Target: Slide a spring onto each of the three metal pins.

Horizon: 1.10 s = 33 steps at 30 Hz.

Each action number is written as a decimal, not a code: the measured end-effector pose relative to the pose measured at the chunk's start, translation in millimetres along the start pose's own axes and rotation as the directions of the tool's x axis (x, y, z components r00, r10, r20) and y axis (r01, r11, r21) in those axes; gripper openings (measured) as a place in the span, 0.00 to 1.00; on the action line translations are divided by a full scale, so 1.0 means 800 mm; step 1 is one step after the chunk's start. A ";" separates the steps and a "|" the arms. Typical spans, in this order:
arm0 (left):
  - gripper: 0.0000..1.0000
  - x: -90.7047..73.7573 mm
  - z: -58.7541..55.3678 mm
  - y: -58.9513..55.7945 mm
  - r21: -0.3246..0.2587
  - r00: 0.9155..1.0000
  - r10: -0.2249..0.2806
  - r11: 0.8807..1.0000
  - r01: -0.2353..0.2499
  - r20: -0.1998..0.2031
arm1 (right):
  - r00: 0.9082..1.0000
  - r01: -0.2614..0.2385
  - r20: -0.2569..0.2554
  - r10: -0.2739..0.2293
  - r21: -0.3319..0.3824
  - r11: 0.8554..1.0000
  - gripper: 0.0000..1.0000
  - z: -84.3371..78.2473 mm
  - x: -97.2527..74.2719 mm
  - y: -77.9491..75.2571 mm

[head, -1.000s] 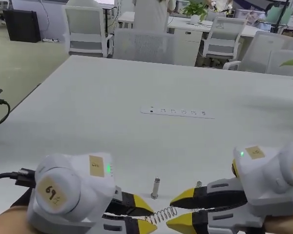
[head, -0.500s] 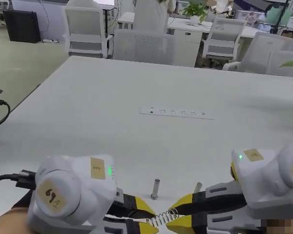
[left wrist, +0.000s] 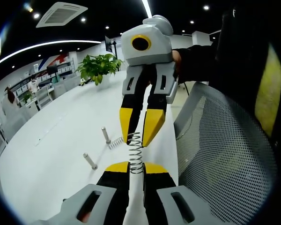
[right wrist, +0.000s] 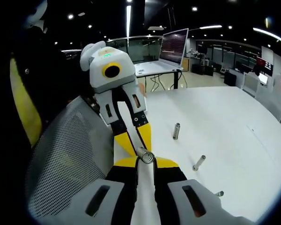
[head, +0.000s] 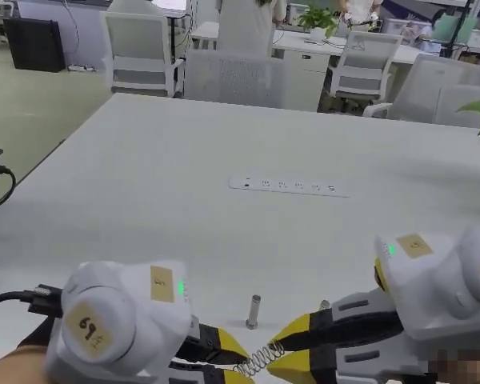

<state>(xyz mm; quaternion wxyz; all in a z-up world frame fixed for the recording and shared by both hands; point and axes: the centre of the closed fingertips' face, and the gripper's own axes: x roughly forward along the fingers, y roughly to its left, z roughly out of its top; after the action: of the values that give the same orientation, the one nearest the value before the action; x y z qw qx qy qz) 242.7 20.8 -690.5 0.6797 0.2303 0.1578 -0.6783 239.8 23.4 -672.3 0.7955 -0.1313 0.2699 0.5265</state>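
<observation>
White table (head: 144,200), under both your grippers; grey mesh chair back (left wrist: 225,159), beside your left gripper in its own view; left gripper (left wrist: 136,166), black jaws with yellow tips, drawn nearly together and pinching one end of the spring; right gripper (right wrist: 145,163), same build, facing the left tip to tip, jaws narrowed on the other end; white power strip (head: 288,186), well beyond both grippers; upright metal pin (head: 254,310), just past the meeting tips; second metal pin (head: 324,305), beside your right gripper; thin steel coil spring (head: 260,358), bridging the two grippers, clear of the pins.
</observation>
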 end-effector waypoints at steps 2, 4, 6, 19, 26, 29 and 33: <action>0.02 0.000 -0.002 -0.001 0.017 1.000 0.001 1.000 -0.001 -0.011 | 1.000 -0.018 -0.012 0.018 -0.005 1.000 0.08 0.001 0.000 0.005; 0.02 0.000 -0.001 -0.003 0.026 1.000 -0.005 1.000 0.005 -0.012 | 0.999 -0.027 -0.030 0.026 -0.018 0.999 0.08 0.001 0.000 0.007; 0.02 0.001 -0.001 -0.003 0.033 1.000 -0.006 0.999 0.006 -0.015 | 0.999 -0.033 -0.043 0.032 -0.021 0.999 0.08 0.001 0.000 0.007; 0.02 0.003 0.003 -0.005 0.035 1.000 -0.008 0.999 0.008 -0.007 | 0.989 -0.086 -0.127 0.077 -0.063 0.994 0.09 0.000 0.013 0.009; 0.02 0.004 0.002 -0.004 0.019 1.000 -0.003 1.000 0.003 -0.002 | 0.986 -0.093 -0.142 0.082 -0.070 0.993 0.09 -0.003 0.016 0.008; 0.02 0.005 0.003 -0.004 0.017 1.000 -0.002 1.000 0.002 -0.002 | 0.985 -0.095 -0.149 0.084 -0.070 0.993 0.09 -0.004 0.017 0.008; 0.02 0.006 0.004 -0.005 0.015 1.000 0.000 1.000 0.000 0.001 | 0.983 -0.101 -0.164 0.088 -0.073 0.992 0.09 -0.005 0.018 0.008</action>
<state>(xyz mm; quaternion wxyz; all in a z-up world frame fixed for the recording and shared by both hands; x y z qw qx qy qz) 238.8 15.0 -691.1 0.6779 0.2350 0.1526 -0.6797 237.0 34.8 -683.4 0.7392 -0.1926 0.3172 0.5620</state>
